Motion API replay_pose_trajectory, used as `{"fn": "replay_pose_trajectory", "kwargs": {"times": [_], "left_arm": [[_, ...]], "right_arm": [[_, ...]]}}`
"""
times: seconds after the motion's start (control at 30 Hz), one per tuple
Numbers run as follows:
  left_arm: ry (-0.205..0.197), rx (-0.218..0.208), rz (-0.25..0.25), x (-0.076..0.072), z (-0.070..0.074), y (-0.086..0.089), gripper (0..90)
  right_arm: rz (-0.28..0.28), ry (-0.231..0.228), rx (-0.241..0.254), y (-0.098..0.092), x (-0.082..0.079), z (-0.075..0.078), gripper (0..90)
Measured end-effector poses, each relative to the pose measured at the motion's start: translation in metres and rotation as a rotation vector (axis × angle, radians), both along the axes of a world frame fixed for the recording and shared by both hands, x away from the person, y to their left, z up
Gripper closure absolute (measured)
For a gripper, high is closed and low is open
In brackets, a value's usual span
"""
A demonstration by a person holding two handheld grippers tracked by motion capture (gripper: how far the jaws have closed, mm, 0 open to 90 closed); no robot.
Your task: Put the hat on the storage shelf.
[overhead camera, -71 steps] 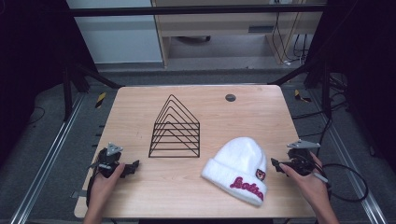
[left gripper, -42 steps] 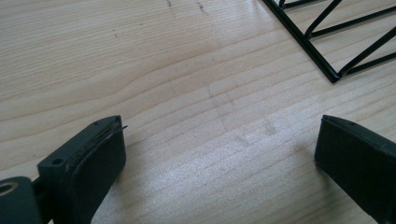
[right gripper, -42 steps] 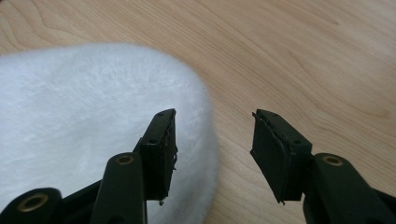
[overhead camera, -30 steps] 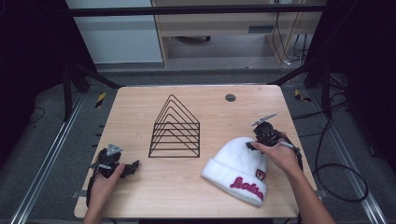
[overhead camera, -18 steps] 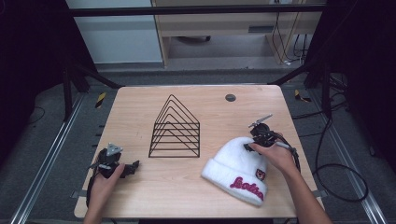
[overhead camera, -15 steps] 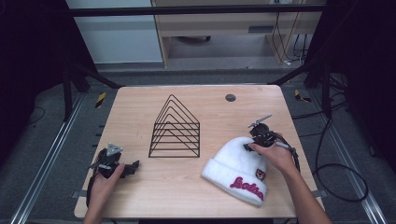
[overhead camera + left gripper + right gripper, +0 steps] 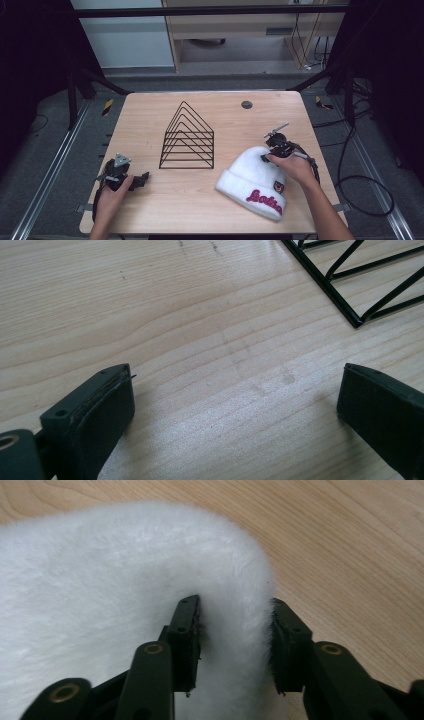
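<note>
A white fluffy beanie with red lettering on its cuff lies on the wooden table at the front right. My right gripper sits at the hat's far top edge. In the right gripper view its jaws have just been closing, and they now pinch a fold of the beanie between the pads. My left gripper rests on the table at the front left, held by a hand. In the left gripper view it stands wide open over bare wood.
A black wire triangular rack stands mid-table, and its corner lies ahead of the left gripper. A small dark round disc lies near the far edge. Cables trail off the table's right side.
The right gripper came in from the table's right edge to the top of the beanie and its jaws closed on the fluffy fabric. The left gripper stayed put.
</note>
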State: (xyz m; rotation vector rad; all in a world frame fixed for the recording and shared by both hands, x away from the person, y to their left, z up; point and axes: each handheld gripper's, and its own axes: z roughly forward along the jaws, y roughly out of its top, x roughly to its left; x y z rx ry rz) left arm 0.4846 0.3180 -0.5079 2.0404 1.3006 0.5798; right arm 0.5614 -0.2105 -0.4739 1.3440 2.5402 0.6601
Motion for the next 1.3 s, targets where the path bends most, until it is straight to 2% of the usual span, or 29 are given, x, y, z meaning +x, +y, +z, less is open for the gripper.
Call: {"fn": "replay_pose_trajectory", "kwargs": {"times": [0.07, 0.3, 0.5, 0.6, 0.63, 0.67, 0.7, 0.73, 0.77, 0.8, 0.9, 0.93, 1.07, 1.1, 1.2, 1.3], "left_arm": [[0.000, 0.000, 0.000, 0.000, 0.000, 0.000, 1.2], [0.000, 0.000, 0.000, 0.000, 0.000, 0.000, 1.2], [0.000, 0.000, 0.000, 0.000, 0.000, 0.000, 1.2], [0.000, 0.000, 0.000, 0.000, 0.000, 0.000, 1.2], [0.000, 0.000, 0.000, 0.000, 0.000, 0.000, 1.2], [0.000, 0.000, 0.000, 0.000, 0.000, 0.000, 1.2], [0.000, 0.000, 0.000, 0.000, 0.000, 0.000, 1.2], [0.000, 0.000, 0.000, 0.000, 0.000, 0.000, 1.2], [0.000, 0.000, 0.000, 0.000, 0.000, 0.000, 1.1], [0.000, 0.000, 0.000, 0.000, 0.000, 0.000, 1.2], [0.000, 0.000, 0.000, 0.000, 0.000, 0.000, 1.2], [0.000, 0.000, 0.000, 0.000, 0.000, 0.000, 1.2], [0.000, 0.000, 0.000, 0.000, 0.000, 0.000, 1.2], [0.000, 0.000, 0.000, 0.000, 0.000, 0.000, 1.1], [0.000, 0.000, 0.000, 0.000, 0.000, 0.000, 1.2], [-0.001, 0.000, 0.000, 0.000, 0.000, 0.000, 1.1]], "right_arm": [[0.016, 0.008, 0.003, 0.001, -0.001, 0.000, 71.2], [0.035, 0.004, 0.002, 0.000, -0.002, 0.001, 78.1], [0.054, -0.063, -0.017, 0.000, -0.013, 0.006, 80.4], [0.052, -0.101, -0.010, -0.001, -0.021, 0.012, 80.6], [0.052, -0.101, -0.010, -0.001, -0.021, 0.012, 80.6], [0.058, -0.132, -0.001, -0.002, -0.027, 0.019, 80.8], [0.058, -0.132, -0.001, -0.002, -0.027, 0.019, 80.8], [0.065, -0.160, 0.016, -0.002, -0.032, 0.027, 80.9], [0.065, -0.160, 0.016, -0.002, -0.032, 0.027, 80.9], [0.073, -0.188, 0.037, -0.002, -0.037, 0.035, 81.1], [0.082, -0.210, 0.040, -0.001, -0.042, 0.041, 81.2], [0.099, -0.236, 0.045, 0.003, -0.049, 0.050, 81.3], [0.118, -0.269, 0.063, 0.007, -0.059, 0.061, 81.5], [0.132, -0.292, 0.070, 0.011, -0.066, 0.068, 81.5], [0.146, -0.308, 0.075, 0.013, -0.072, 0.075, 81.6], [0.168, -0.343, 0.086, 0.017, -0.085, 0.087, 81.7]]}}
